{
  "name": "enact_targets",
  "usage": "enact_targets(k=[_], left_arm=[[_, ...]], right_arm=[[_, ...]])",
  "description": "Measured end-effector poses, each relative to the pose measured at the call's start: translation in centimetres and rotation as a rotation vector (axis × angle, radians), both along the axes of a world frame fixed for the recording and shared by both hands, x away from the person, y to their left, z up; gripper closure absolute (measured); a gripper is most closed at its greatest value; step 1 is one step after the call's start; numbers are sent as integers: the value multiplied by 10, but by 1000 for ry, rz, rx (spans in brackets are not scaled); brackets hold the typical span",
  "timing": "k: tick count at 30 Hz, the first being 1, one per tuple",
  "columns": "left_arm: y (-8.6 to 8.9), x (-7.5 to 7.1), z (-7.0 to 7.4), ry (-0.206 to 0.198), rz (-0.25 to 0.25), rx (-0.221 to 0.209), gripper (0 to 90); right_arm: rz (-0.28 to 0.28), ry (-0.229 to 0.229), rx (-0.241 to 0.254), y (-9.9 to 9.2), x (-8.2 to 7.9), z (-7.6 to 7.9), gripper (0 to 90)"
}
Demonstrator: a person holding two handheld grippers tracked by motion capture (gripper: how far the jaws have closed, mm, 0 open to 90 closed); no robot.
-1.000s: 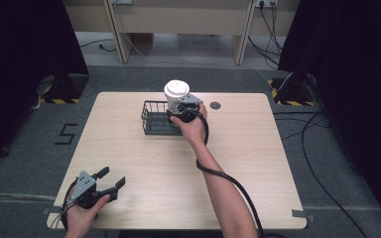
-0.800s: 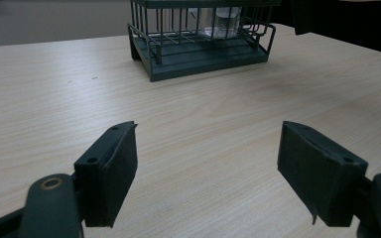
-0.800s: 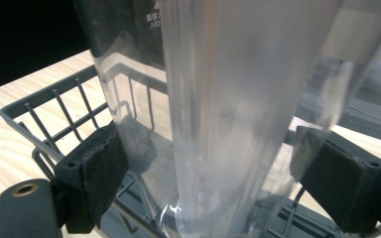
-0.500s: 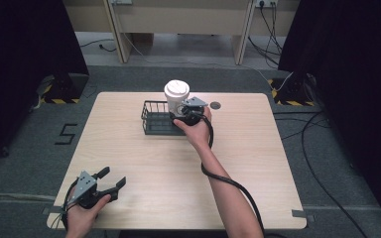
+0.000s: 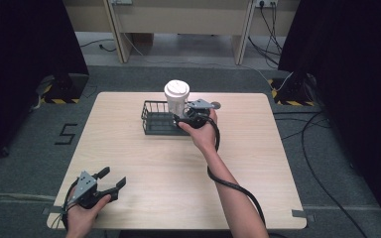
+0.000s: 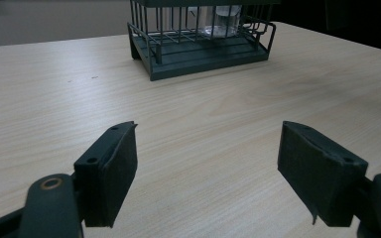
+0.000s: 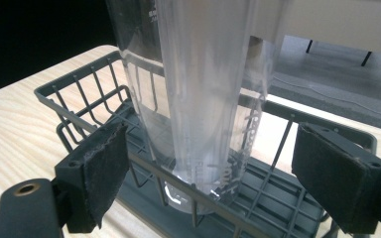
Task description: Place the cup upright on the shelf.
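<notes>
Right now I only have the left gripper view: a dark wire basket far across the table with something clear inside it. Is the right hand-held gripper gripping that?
Observer: No. In the right gripper view, the right hand-held gripper is open, with one jaw on each side of the tall clear plastic cup and neither touching it.
Operator: Is the cup down in the basket or lifted?
Observer: It is down. It stands upright, and its base appears to rest on the floor of the dark wire basket.
Operator: Is it capped?
Observer: Yes, the high view shows a white lid on top.
</notes>
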State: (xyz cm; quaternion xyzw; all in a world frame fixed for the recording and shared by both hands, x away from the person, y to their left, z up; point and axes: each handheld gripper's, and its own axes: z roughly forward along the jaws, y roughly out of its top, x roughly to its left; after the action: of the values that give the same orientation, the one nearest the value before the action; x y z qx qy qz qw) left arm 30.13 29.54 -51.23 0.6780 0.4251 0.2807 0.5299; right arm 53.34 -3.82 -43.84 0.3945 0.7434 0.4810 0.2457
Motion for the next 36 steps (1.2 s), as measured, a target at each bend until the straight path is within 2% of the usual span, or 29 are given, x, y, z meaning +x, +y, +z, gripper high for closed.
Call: enact_targets(k=[17,36], left_arm=[[0,0,0,2,0,4,229],[-1,0,0,0,1,6,229]], right_arm=[[16,-29,3,-19,-19,3,156],[16,-32,0,-46,-47,4,157]])
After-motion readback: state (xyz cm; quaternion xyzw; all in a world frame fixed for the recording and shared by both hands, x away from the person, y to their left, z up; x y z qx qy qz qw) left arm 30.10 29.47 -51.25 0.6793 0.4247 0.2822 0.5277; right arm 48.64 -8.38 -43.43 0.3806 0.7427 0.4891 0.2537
